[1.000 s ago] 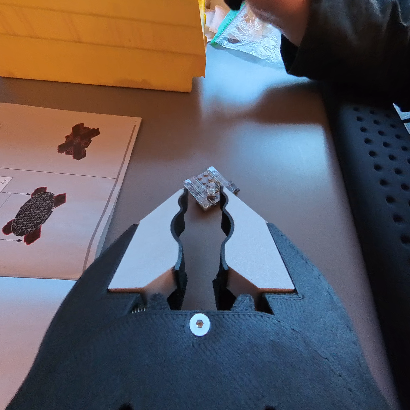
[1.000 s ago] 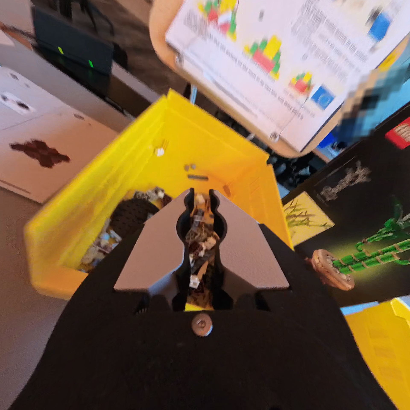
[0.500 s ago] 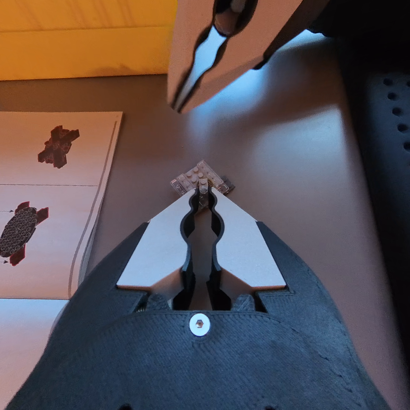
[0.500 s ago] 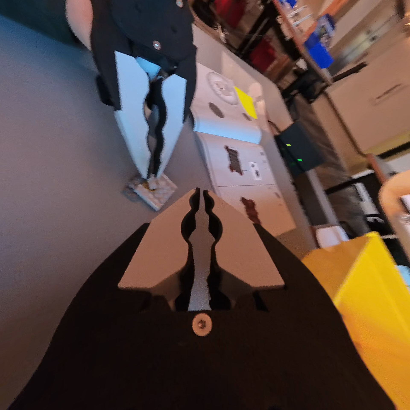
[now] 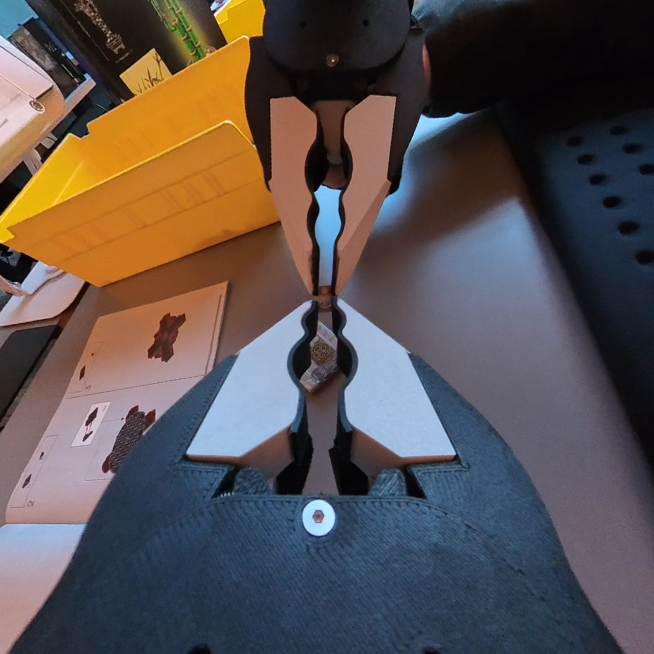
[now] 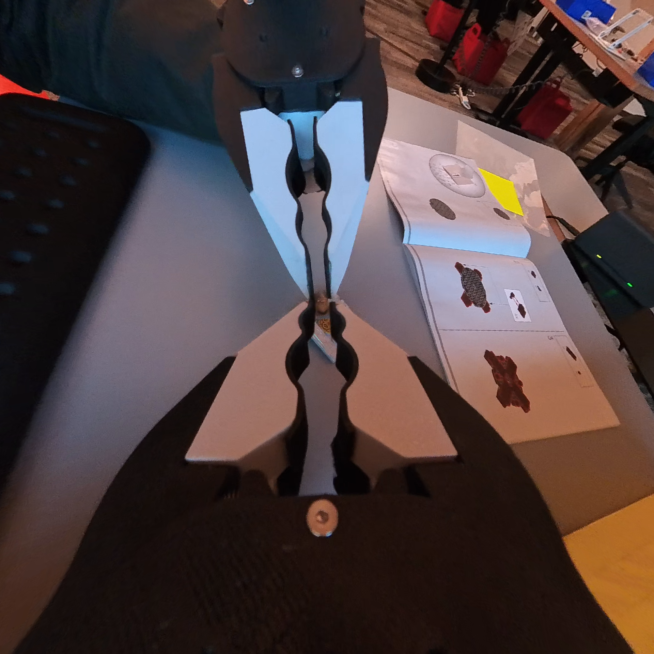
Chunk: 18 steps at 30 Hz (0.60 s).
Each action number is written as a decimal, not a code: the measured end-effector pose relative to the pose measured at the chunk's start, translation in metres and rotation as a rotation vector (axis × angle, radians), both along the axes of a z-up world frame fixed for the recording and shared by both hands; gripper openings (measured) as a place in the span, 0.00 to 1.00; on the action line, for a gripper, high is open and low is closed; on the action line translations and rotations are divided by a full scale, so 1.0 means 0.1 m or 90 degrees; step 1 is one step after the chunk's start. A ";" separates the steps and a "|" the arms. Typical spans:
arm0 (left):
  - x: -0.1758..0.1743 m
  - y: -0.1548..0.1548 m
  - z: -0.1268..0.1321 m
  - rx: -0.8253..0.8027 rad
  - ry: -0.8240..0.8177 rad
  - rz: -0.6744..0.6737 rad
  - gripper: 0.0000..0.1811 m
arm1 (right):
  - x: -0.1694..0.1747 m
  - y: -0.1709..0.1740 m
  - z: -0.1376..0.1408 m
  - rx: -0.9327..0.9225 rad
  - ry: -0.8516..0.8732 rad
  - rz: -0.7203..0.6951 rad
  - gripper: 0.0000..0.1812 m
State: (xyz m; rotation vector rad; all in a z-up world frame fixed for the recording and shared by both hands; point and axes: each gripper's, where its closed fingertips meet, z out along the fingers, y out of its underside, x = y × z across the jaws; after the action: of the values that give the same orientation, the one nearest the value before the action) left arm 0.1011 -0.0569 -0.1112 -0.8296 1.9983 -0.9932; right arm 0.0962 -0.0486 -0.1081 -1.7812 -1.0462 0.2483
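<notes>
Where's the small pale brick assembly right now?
In the left wrist view, the small pale brick assembly sits centre frame between the left gripper's fingers, above the grey table, meeting the right gripper tip to tip.

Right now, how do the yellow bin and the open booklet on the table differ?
The bin is yellow with raised walls; the booklet is white and lies flat, open. The bin is plain outside; the booklet's pages carry dark red pictures. Both rest on the grey table.

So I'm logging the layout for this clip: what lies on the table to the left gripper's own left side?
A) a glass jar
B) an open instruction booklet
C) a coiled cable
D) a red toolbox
B: in the left wrist view the open instruction booklet lies flat on the table, left of the left gripper.
</notes>
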 end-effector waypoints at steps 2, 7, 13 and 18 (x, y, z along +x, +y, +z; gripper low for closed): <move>0.01 -0.01 0.02 -0.019 -0.002 0.000 0.03 | 0.01 0.00 0.02 -0.004 0.012 -0.001 0.04; -0.01 -0.05 0.14 -0.083 -0.014 -0.015 0.03 | -0.01 -0.01 0.03 0.003 0.005 0.003 0.04; 0.02 -0.02 0.12 -0.103 -0.009 0.001 0.09 | 0.01 -0.02 0.00 -0.033 0.009 -0.001 0.03; 0.02 -0.04 0.03 -0.085 0.015 0.002 0.07 | 0.01 -0.02 -0.04 -0.035 -0.014 -0.003 0.03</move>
State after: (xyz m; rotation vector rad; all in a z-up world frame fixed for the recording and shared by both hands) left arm 0.1035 -0.0613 -0.1077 -0.9195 1.9673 -1.1293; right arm 0.0976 -0.0510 -0.1125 -1.8391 -1.0594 0.2580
